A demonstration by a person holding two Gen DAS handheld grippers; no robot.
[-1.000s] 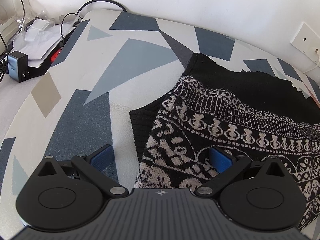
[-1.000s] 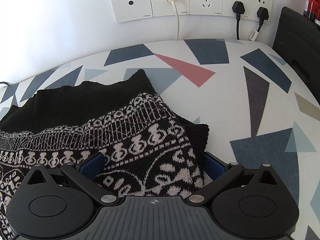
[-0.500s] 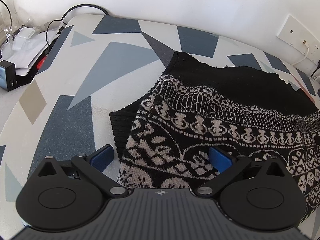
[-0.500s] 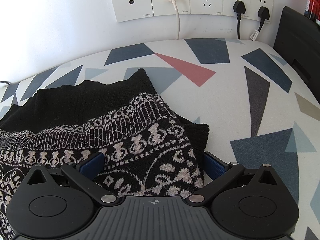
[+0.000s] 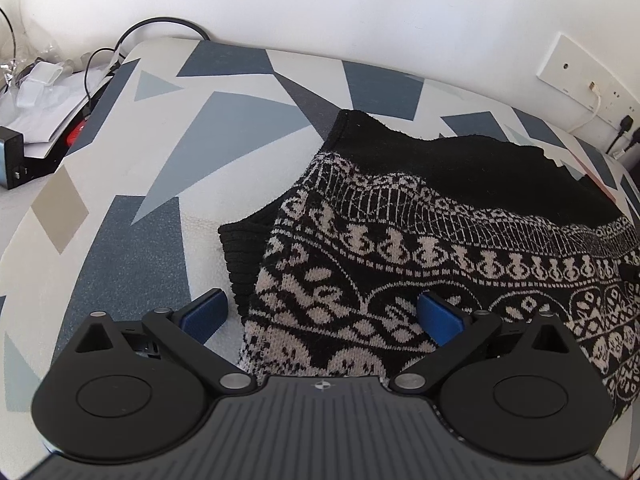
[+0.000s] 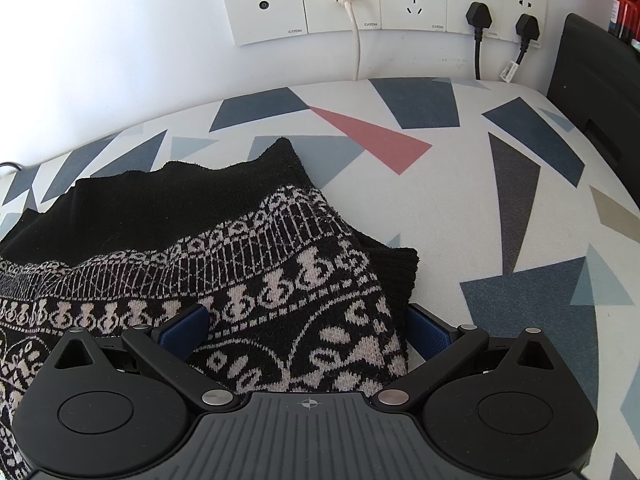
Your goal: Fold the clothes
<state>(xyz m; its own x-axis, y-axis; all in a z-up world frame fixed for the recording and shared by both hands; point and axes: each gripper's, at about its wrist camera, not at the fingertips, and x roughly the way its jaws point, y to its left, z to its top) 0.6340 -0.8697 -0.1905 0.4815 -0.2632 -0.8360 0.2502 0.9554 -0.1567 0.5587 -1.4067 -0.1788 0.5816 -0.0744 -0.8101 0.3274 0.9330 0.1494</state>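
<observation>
A black sweater with a white knitted pattern (image 5: 420, 248) lies folded on the geometric-print surface (image 5: 224, 128). My left gripper (image 5: 324, 314) is open, its blue pads straddling the sweater's near left corner, with a black ribbed cuff (image 5: 240, 256) just ahead. In the right wrist view the sweater (image 6: 224, 248) fills the lower left. My right gripper (image 6: 308, 330) is open, its blue pads on either side of the sweater's near right corner, beside another ribbed cuff (image 6: 396, 272).
A wall with a row of sockets (image 6: 380, 4), a white cable (image 6: 354, 40) and two black plugs (image 6: 478, 16) stands behind. A black box (image 6: 596, 80) sits at the far right. Papers, cables and a black adapter (image 5: 12, 156) lie at the far left.
The left gripper has shifted a little, so the sweater's left corner sits between its pads. The right gripper has hardly moved. Both stay open.
</observation>
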